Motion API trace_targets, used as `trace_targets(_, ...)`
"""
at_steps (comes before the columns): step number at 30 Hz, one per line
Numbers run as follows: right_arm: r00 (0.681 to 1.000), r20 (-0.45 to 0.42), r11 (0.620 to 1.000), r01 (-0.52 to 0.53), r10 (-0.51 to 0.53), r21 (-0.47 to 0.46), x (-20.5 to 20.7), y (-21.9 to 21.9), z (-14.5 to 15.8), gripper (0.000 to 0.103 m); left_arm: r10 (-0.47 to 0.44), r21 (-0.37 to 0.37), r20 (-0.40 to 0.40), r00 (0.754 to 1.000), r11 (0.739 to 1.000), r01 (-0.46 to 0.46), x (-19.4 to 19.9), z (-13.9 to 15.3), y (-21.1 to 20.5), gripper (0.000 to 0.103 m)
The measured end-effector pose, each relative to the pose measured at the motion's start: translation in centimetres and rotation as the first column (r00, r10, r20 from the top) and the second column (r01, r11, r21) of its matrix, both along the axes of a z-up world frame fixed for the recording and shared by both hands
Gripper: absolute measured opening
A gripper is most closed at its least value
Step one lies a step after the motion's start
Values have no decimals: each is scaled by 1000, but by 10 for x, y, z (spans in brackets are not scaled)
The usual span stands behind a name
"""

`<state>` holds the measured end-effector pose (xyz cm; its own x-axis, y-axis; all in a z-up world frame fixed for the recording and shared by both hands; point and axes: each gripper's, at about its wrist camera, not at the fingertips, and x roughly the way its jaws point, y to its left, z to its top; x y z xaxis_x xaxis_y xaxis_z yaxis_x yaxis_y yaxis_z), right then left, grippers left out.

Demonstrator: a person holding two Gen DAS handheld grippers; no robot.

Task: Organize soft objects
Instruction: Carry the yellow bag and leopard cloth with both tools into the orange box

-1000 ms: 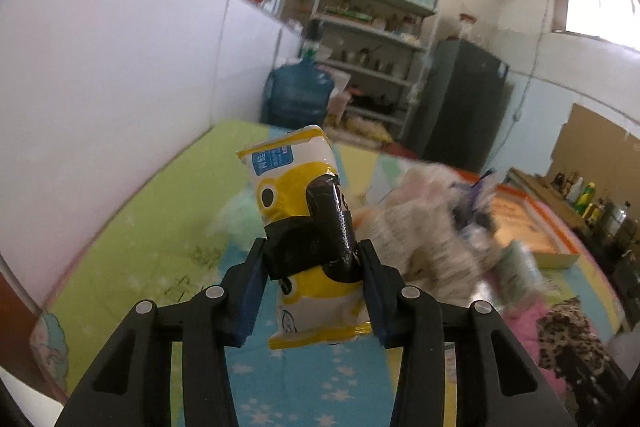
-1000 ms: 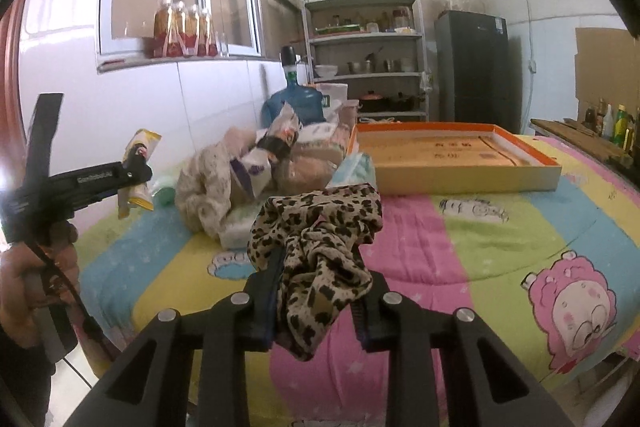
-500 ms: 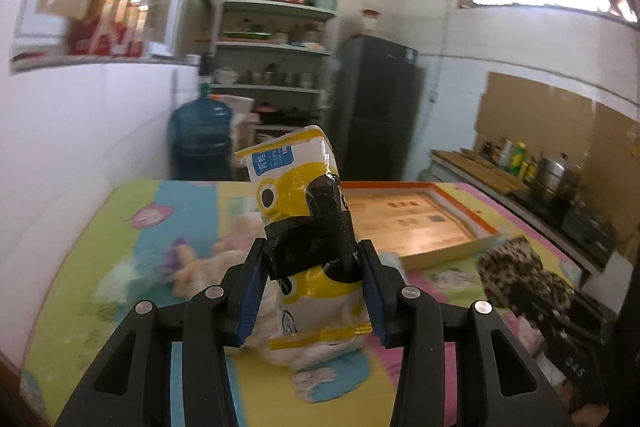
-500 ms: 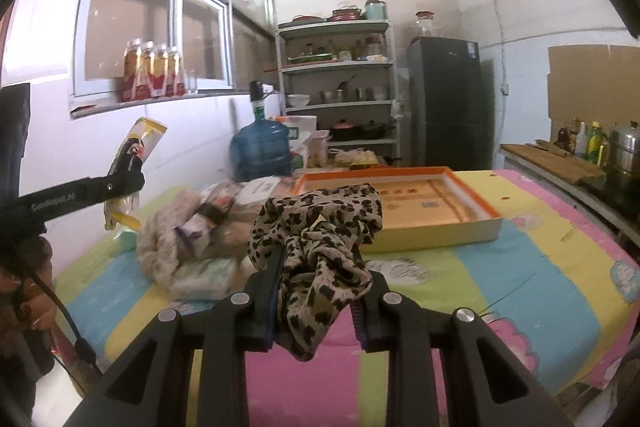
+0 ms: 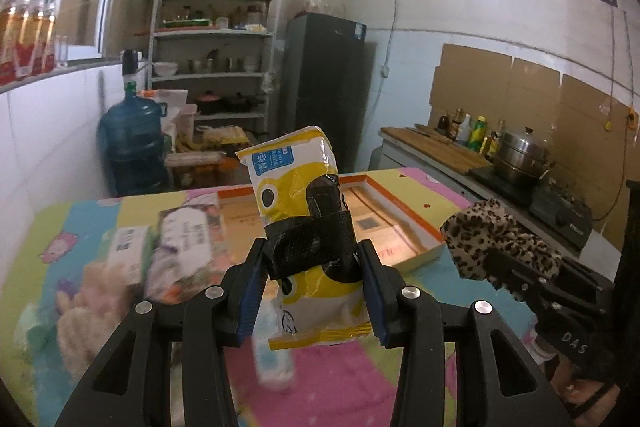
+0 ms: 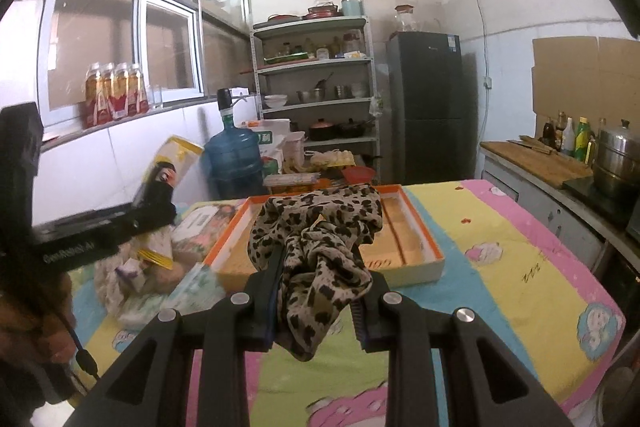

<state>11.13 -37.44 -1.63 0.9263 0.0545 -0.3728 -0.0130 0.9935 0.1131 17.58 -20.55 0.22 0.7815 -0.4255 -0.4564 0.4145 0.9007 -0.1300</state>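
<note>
both grippers have swung round to face the shallow orange-rimmed cardboard tray (image 6: 420, 247) at the far edge of the bed, which was off to the side before. left gripper (image 5: 316, 291) is clamped on a yellow and white plastic snack pouch wrapped with black tape (image 5: 304, 227), held upright above the pastel cartoon-print bedsheet (image 6: 520, 267). right gripper (image 6: 316, 303) is clamped on a crumpled leopard-print cloth (image 6: 320, 239), raised in front of the tray. a blurred pile of soft packets and plush (image 5: 132, 267) lies near the bed's left edge
</note>
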Motion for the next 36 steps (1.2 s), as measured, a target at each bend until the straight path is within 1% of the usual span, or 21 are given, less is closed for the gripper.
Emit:
trace_targets(3,1000,-1,1000,-5,5,-6,14,-14,9,29,9,15,-4,1000,1000,-9,19,2,-20,46)
trace_targets(6,1000,1,1000,-16,16,9,30,-28,17,29,29,35,0,1000,999,-29,38,4,-37,46)
trace_targets(9,1000,8,1000,-18,18,5,43,-38,21,29,48,49,-3,999,998,-48,53,6,-48,46)
trace_targets(15,999,-5,999,-39,39,12,71,-52,28,29,83,91,-13,996,993,-82,82,2,-72,46)
trace_targets(21,998,-23,998,-57,57,9,102,-57,28,29,121,82,-54,991,990,-117,109,-4,-81,46)
trace_targets(26,995,-69,997,-75,77,33,130,-60,16,29,153,99,-104,983,985,-143,136,-19,-92,46)
trace_targets(29,991,-104,996,-76,82,54,146,-63,3,29,165,111,-122,979,982,-152,148,-29,-96,46)
trace_targets(36,976,-205,995,-60,76,82,178,-68,-34,29,181,142,-207,961,978,-154,174,-57,-101,46)
